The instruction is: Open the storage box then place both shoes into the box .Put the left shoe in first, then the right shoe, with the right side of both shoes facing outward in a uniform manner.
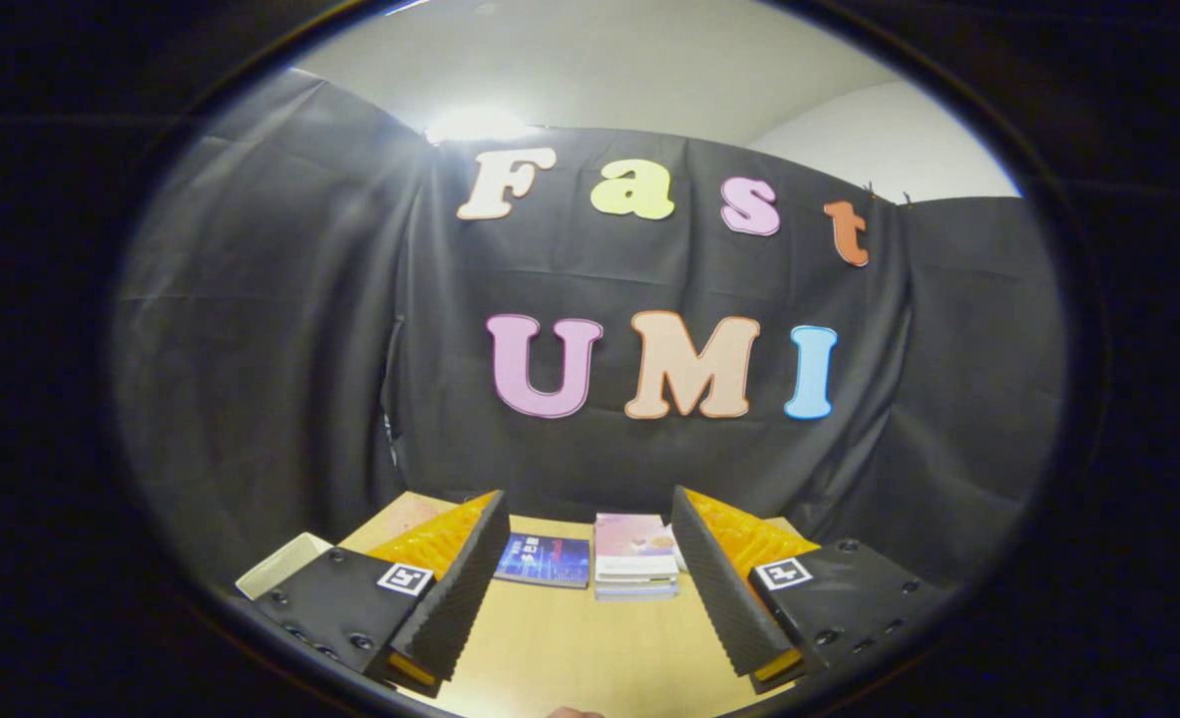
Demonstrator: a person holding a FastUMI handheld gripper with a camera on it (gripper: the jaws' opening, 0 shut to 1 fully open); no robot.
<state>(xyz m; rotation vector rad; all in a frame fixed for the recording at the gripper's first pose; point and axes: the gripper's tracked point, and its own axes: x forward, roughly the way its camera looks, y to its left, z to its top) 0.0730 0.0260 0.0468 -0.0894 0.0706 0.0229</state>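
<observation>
The black booth wall [250, 329] is filling the upper and middle frame. The wooden tabletop [570, 638] is lying low in the middle. The gripper [590, 529] fingers are spreading wide apart, grasping nothing. A blue book [544, 559] and a stack of books [635, 556] are resting between them. A pale box corner [280, 564] is peeking out at the lower left; I cannot tell if it is the storage box.

Black cloth [280, 329] hangs in folds as the booth's wall, well beyond the tongs and round to both sides of them. Above it show a pale ceiling [599, 70] and a white wall [899, 150]. A bright lamp glare [475, 125] sits at the cloth's top edge. A light wooden table [570, 648] lies under the tongs.
</observation>
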